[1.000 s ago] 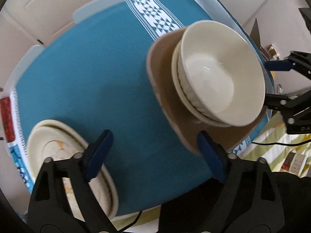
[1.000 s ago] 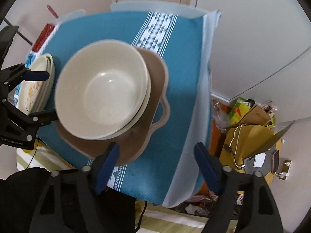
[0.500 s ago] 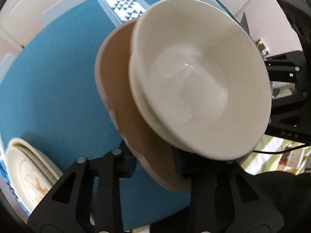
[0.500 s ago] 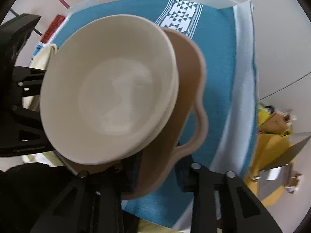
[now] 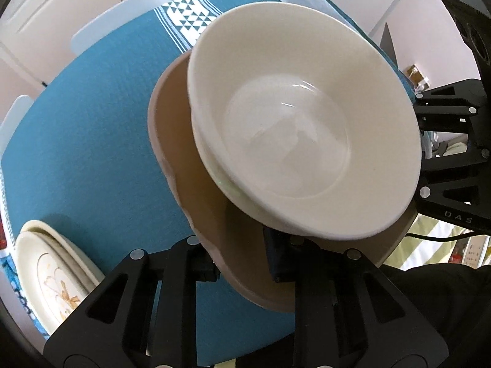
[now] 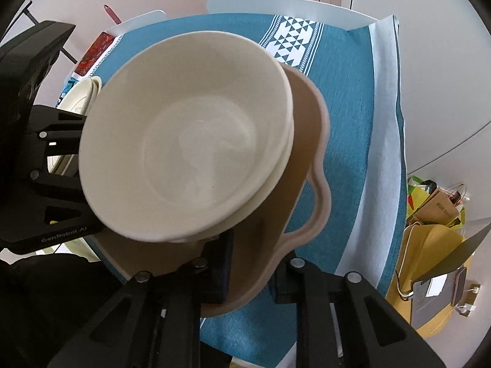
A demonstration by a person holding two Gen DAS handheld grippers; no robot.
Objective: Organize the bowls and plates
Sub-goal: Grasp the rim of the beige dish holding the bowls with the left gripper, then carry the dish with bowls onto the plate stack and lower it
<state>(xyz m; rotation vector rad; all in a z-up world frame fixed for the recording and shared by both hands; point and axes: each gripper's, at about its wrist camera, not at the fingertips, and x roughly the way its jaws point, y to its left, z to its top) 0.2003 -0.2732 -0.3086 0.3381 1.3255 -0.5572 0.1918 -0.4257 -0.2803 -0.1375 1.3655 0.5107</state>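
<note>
Teal tablecloth (image 5: pixel 92 116) with white triangle band on the table. Stacked cream plates (image 5: pixel 46 276) at 8 o'clock in left view. Left gripper (image 5: pixel 242 266) clamped on brown tray (image 5: pixel 190 190) rim, 6 o'clock. Cream bowls (image 5: pixel 291 128) stacked on tray, centre. Right gripper (image 6: pixel 251 273) clamped on tray's opposite rim near its handle.

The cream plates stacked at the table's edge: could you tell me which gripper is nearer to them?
Left. The left gripper, shut on the brown tray, is beside the cream plates; the right gripper grips the tray's far side.
</note>
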